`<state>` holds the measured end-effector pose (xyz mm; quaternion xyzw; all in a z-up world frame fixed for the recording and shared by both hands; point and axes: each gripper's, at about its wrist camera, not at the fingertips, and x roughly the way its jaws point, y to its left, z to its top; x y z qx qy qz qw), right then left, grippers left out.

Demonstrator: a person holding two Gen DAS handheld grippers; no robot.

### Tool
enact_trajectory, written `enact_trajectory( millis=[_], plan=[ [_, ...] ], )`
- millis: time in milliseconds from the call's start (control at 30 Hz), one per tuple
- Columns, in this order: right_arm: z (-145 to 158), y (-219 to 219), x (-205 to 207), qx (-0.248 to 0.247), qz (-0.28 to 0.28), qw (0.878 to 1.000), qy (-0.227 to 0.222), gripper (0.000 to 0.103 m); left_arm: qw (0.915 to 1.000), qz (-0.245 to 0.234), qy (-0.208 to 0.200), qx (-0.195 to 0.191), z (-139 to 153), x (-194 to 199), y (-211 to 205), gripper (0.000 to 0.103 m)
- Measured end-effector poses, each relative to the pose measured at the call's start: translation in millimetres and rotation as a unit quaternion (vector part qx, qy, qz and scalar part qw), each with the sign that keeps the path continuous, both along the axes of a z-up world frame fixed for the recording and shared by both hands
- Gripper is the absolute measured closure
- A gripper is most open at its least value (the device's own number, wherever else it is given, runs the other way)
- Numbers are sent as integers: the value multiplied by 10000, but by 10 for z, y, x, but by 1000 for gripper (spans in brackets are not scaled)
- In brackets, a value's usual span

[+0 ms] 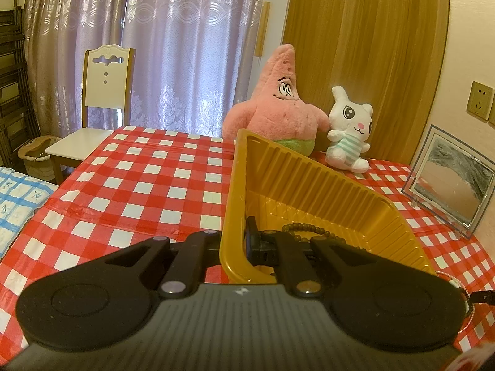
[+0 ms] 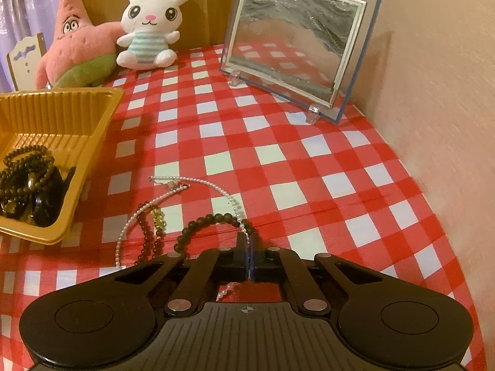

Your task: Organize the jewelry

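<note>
Left wrist view: left hand-held gripper clamped on the near wall of the gold ribbed plastic tray, one finger inside, one outside, jaws nearly together on the thin rim. Tray tilted, its far corner lifted toward the table's back edge, near the pink star-shaped plush toy and the white rabbit plush in a striped shirt. Inside the tray, just beyond the fingers, a strand of dark brown round beads; so part of the sorting looks done. Gripper angled gently downward over the red-and-white checked tablecloth on the table.

Right wrist view: same tray at the table's left side, holding a heap of dark beaded bracelets. Still loose on the cloth, just right of the tray: a long white pearl necklace, a dark red bead string, a small yellow-green bead piece and a black bead bracelet, all tangled close together. Right hand-held gripper pitched steeply down, jaws fully together, pinching the pearl strand where it crosses the black bracelet; pearls also visible behind the fingers. Judged roughly midway: several pieces yet to go into the tray. Glass-framed sand picture standing at the back right corner, well apart.
</note>
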<state>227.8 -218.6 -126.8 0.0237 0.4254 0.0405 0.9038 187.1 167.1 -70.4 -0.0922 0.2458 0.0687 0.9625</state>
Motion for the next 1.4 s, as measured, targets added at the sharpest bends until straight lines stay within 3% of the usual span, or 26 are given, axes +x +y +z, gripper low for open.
enact_trajectory(
  millis=[300, 433, 667, 967, 1033, 1100, 1333, 1400],
  plan=[
    [404, -153, -136, 678, -9, 9968, -411, 103, 10000, 1, -3, -4, 0, 1, -1, 97],
    [567, -187, -156, 752, 105, 9958, -511, 103, 10000, 11, 5, -17, 0, -2, 5, 97],
    [315, -157, -145, 653, 87, 9978, -40, 101, 10000, 13, 5, -13, 4, -3, 8, 97],
    [97, -95, 32, 428, 367, 9984, 17, 98, 10000, 3, 13, -18, 5, 1, 6, 97],
    [89, -139, 116, 620, 350, 9975, 28, 91, 10000, -2, 11, -24, 7, 0, 6, 97],
    [92, -174, 204, 753, 327, 9966, 3, 69, 10000, 3, 11, -16, 6, 1, 4, 97],
    [59, -134, 453, 582, 568, 9967, -31, 69, 10000, 5, 28, -10, 5, 8, -1, 97],
    [16, -107, 501, 503, 669, 9965, 67, 76, 10000, 9, 39, -10, 2, 13, -3, 97]
  ],
)
